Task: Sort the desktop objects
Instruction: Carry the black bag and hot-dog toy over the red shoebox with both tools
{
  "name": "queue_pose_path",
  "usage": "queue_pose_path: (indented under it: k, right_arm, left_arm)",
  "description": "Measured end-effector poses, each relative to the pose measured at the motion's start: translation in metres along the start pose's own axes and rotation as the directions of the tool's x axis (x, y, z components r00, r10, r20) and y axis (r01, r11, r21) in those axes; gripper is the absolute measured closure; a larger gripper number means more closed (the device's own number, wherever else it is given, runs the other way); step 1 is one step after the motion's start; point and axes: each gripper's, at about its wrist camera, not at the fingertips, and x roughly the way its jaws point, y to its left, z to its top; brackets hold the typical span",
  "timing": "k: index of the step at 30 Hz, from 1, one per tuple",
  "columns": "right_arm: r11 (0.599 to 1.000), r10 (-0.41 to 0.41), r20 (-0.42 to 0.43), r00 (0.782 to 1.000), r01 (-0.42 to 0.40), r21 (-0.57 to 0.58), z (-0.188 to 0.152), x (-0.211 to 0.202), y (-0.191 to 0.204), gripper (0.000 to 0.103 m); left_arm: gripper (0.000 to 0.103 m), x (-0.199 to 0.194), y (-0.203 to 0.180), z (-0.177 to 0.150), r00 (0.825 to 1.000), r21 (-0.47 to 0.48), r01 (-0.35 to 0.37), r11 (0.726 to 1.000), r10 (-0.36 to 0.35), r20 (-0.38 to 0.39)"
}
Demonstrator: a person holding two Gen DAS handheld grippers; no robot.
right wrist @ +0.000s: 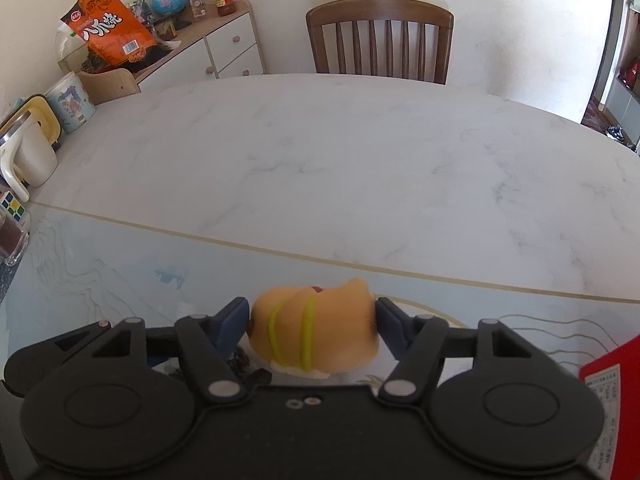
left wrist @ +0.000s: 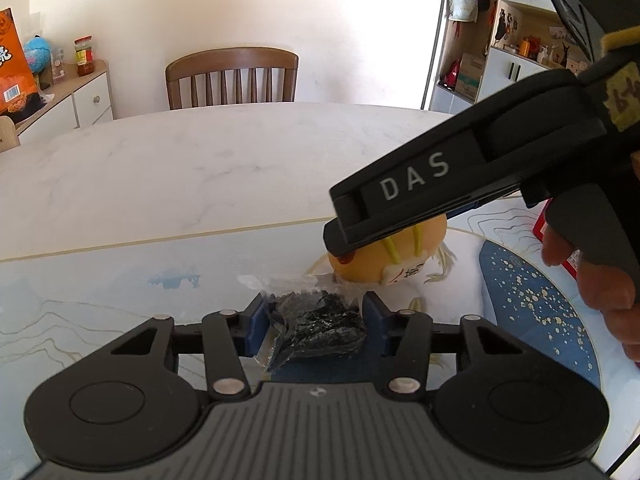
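The orange squishy toy (right wrist: 314, 330) sits clamped between the right gripper (right wrist: 314, 322) fingers, over the printed mat (right wrist: 100, 280). The left gripper (left wrist: 316, 320) fingers pinch a clear packet of dark contents (left wrist: 320, 326). Ahead of both lie the marble table (right wrist: 360, 168) and a wooden chair (right wrist: 380, 36).

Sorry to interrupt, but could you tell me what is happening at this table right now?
A person is sorting desk items with two handheld grippers. The left gripper is closed on a clear packet of dark contents, low over the patterned mat. The right gripper has its fingers against both sides of an orange squishy toy resting just beyond the packet.
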Motion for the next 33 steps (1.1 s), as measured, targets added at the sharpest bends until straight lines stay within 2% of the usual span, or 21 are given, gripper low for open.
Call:
queue_pose_path:
  k: [24, 33]
  right_arm:
    - [0.998, -0.029, 0.053, 0.998, 0.026, 0.06, -0.024, -0.042, -0.008, 0.039]
    - [0.994, -0.046, 0.077, 0.996, 0.038, 0.102, -0.04, -0.069, -0.017, 0.039]
  left_arm:
    - [0.058, -0.028, -0.008, -0.005, 1.0, 0.016, 0.02, 1.0, -0.02, 0.009]
    - [0.058, -0.047, -0.018, -0.003, 0.998, 0.035, 0.057, 0.998, -0.057, -0.004]
